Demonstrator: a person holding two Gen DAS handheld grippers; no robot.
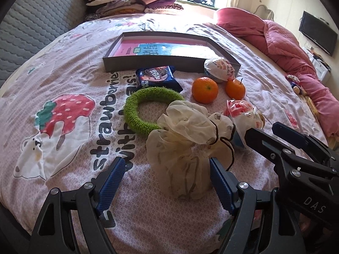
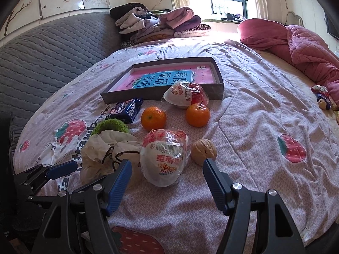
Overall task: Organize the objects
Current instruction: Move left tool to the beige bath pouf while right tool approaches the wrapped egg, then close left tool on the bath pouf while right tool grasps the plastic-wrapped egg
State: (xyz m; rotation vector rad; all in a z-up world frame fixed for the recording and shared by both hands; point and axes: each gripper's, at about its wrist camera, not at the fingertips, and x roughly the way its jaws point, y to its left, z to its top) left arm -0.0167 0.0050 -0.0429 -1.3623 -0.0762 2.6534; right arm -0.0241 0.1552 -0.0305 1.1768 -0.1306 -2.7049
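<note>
Here the left gripper (image 1: 165,182) stands wide, its ribbed blue pads either side of the pouch (image 1: 184,148), a crumpled gauzy drawstring bag; the right pad looks to touch it, the left is apart, so nothing is held. The right gripper (image 2: 167,182) is likewise wide, framing the egg (image 2: 164,156), smooth and crinkly in plastic wrap, with the wrinkled walnut (image 2: 203,151) just beside. Both seem poised to lift goods into the box (image 2: 167,96), a shallow grey card tray beyond. Two glossy oranges (image 2: 153,117), a fuzzy green ring (image 1: 148,108) and a foil packet (image 1: 157,78) lie between, on the soft quilt (image 2: 264,127)
</note>
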